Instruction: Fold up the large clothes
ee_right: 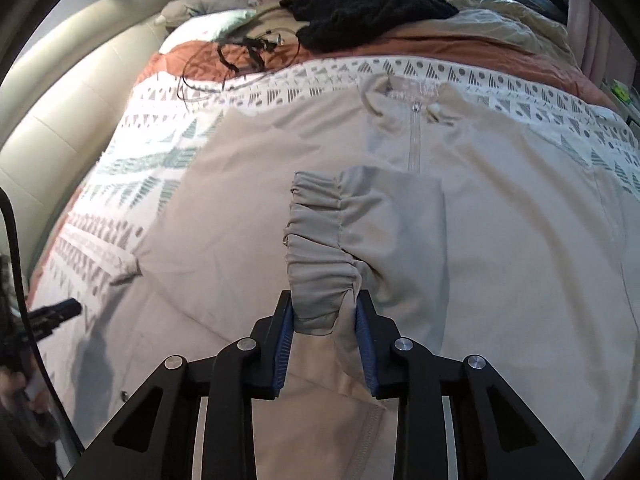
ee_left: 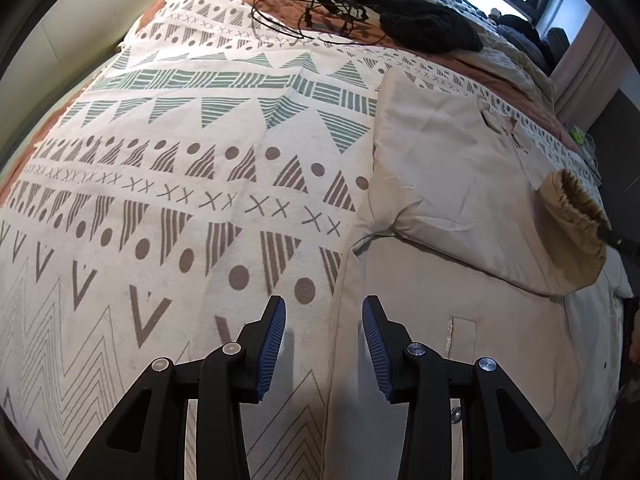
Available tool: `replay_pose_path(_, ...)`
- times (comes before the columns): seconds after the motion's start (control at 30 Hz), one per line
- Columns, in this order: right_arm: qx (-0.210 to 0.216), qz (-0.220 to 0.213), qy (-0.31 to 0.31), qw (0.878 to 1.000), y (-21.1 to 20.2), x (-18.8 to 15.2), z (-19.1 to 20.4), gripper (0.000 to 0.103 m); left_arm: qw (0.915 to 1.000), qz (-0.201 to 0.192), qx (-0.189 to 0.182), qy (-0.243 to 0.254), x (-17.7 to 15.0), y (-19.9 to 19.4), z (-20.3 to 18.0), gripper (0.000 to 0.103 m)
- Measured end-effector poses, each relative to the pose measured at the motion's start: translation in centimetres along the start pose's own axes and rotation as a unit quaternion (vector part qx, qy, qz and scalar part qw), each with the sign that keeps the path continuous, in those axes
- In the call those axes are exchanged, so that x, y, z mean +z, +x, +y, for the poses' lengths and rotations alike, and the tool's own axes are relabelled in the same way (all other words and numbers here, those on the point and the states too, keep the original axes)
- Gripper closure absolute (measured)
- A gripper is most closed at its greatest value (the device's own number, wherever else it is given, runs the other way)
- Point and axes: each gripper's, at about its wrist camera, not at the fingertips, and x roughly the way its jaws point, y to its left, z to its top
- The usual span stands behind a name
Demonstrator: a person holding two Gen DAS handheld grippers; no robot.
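Observation:
A large beige jacket (ee_right: pixel 500 220) lies spread face up on the patterned blanket (ee_left: pixel 180 160), its zipper and collar towards the far side. My right gripper (ee_right: pixel 324 312) is shut on the gathered sleeve cuff (ee_right: pixel 320 248), with the sleeve folded over the jacket's chest. In the left wrist view the same cuff (ee_left: pixel 572 216) hangs lifted at the right. My left gripper (ee_left: pixel 324 320) is open with nothing between its pads, hovering over the jacket's (ee_left: pixel 440 160) left edge where it meets the blanket. It also shows at the far left of the right wrist view (ee_right: pixel 56 312).
A black knit garment (ee_left: pixel 420 16) and a tangle of black cable (ee_left: pixel 312 12) lie at the far end of the bed. More clothes are piled beyond, below a window. A padded cream headboard (ee_right: pixel 60 120) runs along the left side.

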Motion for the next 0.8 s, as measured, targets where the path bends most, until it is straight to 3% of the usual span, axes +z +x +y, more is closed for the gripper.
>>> replay_pose_path(0.17,0.008,-0.054,0.033,0.998,-4.8,1.7,-2.8,0.073,0.9996,0.006,0.007,0.025,0.8,1.8,-1.4,0.061)
replay_pose_path(0.3,-0.007,-0.071,0.082,0.994,-6.1,1.1,-6.9,0.073,0.9991,0.018,0.018,0.034,1.5,3.4,-2.1,0.061)
replay_pose_path(0.43,-0.04,-0.018,0.162,0.986,-3.2,-1.6,-11.6,0.063,0.9969,0.028,0.045,0.058,2.0,4.7,-3.0,0.061)
replay_pose_path(0.47,-0.041,0.0,0.182,0.982,-2.2,-2.6,-12.7,0.063,0.9965,0.028,0.049,0.062,2.1,5.0,-3.1,0.061)
replay_pose_path(0.57,-0.018,0.036,0.242,0.969,-0.3,-5.7,-15.6,0.047,0.995,0.032,0.059,0.074,2.4,5.8,-3.7,0.061)
replay_pose_path(0.67,0.012,0.035,0.271,0.962,0.5,-8.1,-16.4,0.046,0.9921,0.032,0.079,0.092,2.8,6.6,-4.2,0.061)
replay_pose_path(0.8,0.024,0.017,0.26,0.965,0.8,-8.4,-16.1,0.046,0.9896,0.028,0.091,0.107,3.6,7.4,-4.8,0.061)
